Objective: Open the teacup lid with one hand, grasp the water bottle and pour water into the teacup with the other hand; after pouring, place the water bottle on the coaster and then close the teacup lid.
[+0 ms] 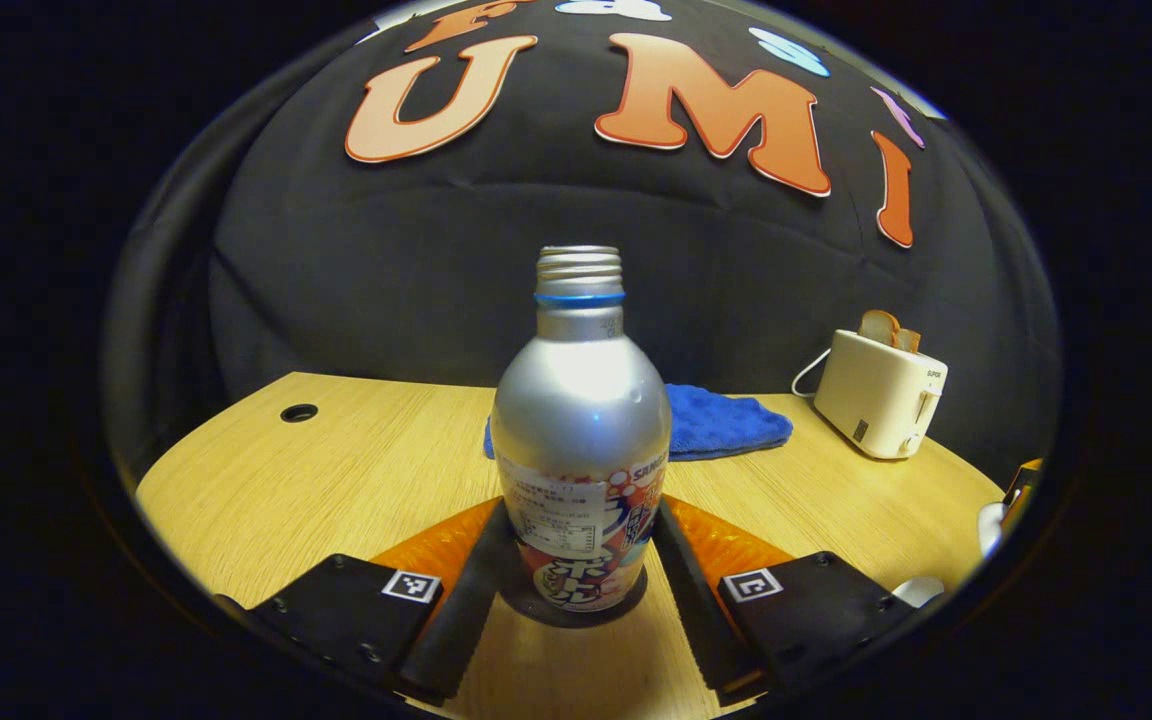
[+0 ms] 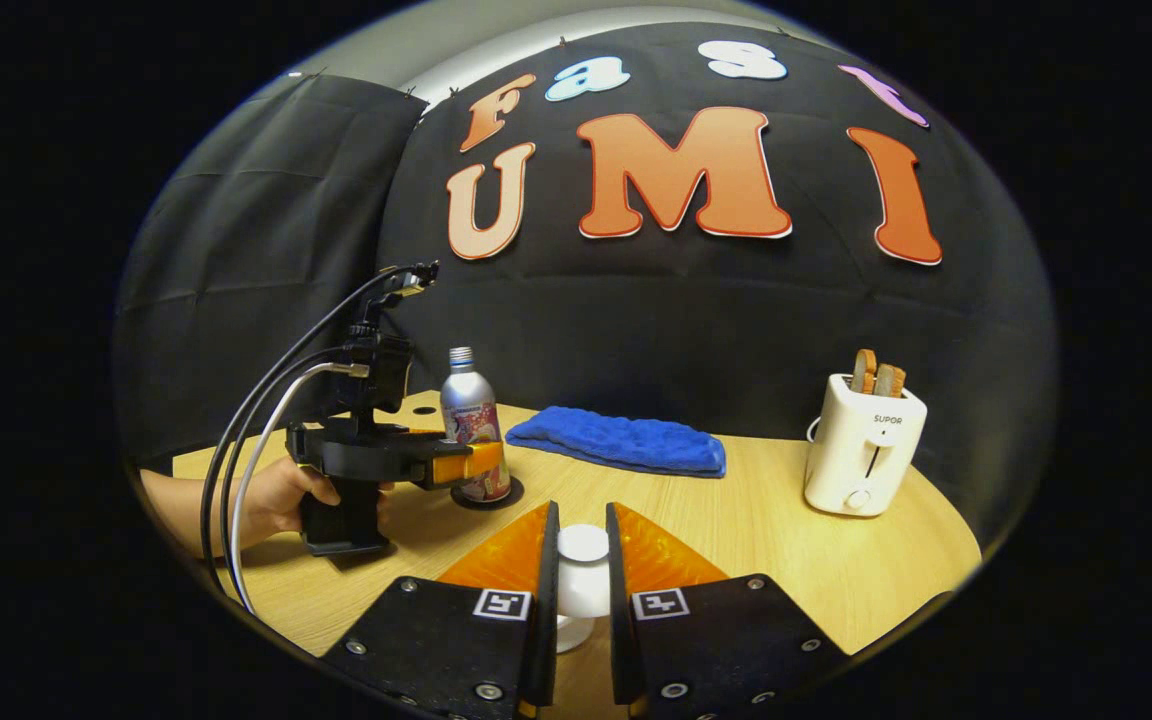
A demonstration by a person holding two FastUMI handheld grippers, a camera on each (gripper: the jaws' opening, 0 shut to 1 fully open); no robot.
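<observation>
The silver water bottle (image 1: 581,420), uncapped, stands upright on a dark round coaster (image 1: 636,602). My left gripper (image 1: 584,505) has one finger on each side of the bottle's lower body, and both press against it. In the right gripper view a hand (image 2: 276,495) holds that left gripper (image 2: 476,465) around the bottle (image 2: 471,420) on the coaster (image 2: 498,497). My right gripper (image 2: 581,508) is shut on the white teacup lid (image 2: 583,560), close to the front of the table. Whether the lid rests on the cup or is lifted is hidden by the fingers.
A blue cloth (image 2: 621,440) lies at the back of the wooden table (image 2: 786,540). A white toaster (image 2: 861,455) with bread in it stands at the back right. A cable hole (image 1: 298,412) sits in the table's far left corner.
</observation>
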